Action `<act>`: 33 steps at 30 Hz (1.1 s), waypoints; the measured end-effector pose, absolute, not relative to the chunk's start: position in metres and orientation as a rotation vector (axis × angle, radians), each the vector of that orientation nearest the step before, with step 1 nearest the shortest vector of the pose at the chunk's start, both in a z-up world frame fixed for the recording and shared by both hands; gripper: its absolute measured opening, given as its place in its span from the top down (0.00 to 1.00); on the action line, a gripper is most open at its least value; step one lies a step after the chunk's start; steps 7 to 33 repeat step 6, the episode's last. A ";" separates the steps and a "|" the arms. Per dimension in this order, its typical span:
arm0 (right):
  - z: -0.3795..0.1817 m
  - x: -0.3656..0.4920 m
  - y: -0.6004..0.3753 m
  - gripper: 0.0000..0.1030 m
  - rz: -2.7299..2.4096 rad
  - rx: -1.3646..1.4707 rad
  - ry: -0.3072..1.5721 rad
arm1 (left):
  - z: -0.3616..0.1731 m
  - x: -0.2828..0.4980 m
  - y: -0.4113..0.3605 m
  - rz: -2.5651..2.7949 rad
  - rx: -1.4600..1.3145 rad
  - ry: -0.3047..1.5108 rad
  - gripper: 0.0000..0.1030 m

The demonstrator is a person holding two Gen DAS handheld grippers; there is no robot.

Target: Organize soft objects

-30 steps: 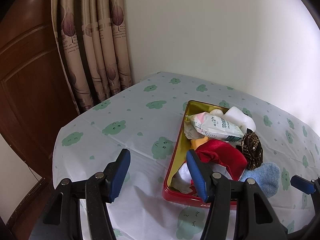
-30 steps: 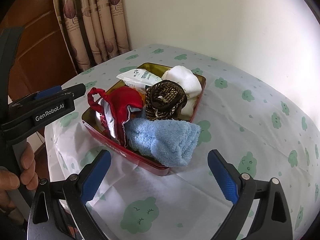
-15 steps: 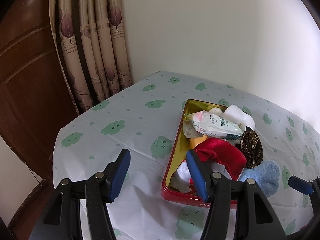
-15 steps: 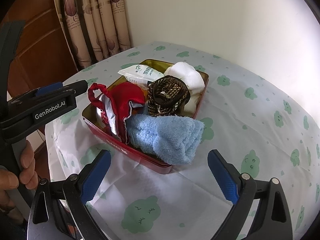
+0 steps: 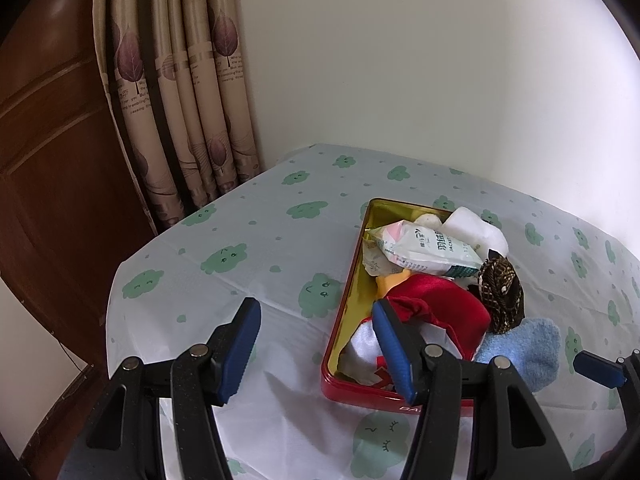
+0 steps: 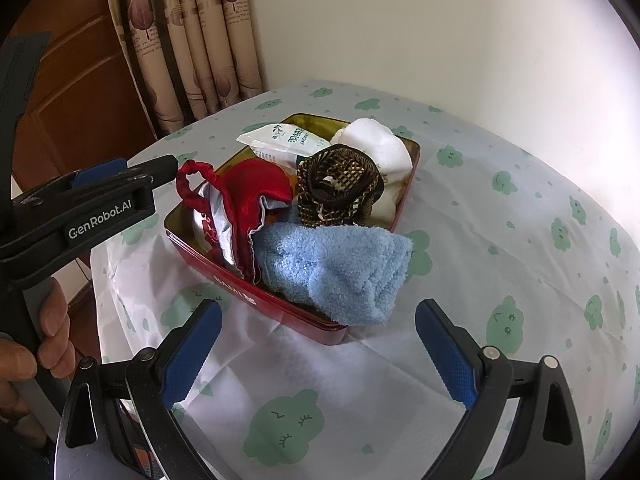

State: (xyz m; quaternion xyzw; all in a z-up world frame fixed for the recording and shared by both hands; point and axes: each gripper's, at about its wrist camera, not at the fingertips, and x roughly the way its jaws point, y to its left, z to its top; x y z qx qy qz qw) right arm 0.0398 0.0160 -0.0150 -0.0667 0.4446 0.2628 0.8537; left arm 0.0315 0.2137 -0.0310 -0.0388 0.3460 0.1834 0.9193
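A red tin tray (image 6: 280, 308) with a gold inside (image 5: 352, 280) sits on the table and holds soft things: a blue fluffy cloth (image 6: 340, 268) draped over its near rim, a red satin pouch (image 6: 244, 200), a brown checked scrunchie (image 6: 340, 184), a white cloth (image 6: 380, 148) and a white packet (image 6: 280, 140). My right gripper (image 6: 320, 352) is open and empty, just in front of the blue cloth. My left gripper (image 5: 316, 348) is open and empty, above the tray's left near corner; it also shows in the right wrist view (image 6: 100, 200).
The table has a white cover with green cloud faces (image 6: 520, 240). A curtain (image 5: 180, 120) and a brown wooden door (image 5: 52, 140) stand at the back left, a white wall behind. The table's edge (image 5: 116, 300) falls away at the left.
Both grippers have drawn back and up a little from the tray. Both stay open. Nothing in the tray has moved.
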 end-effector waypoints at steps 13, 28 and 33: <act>-0.016 0.040 0.016 0.07 0.553 -0.140 0.937 | -0.031 0.032 0.214 0.377 -0.081 0.713 0.42; -0.016 0.040 0.016 0.07 0.553 -0.140 0.937 | -0.031 0.032 0.214 0.377 -0.081 0.713 0.42; -0.016 0.040 0.016 0.07 0.553 -0.140 0.937 | -0.031 0.032 0.214 0.377 -0.081 0.713 0.42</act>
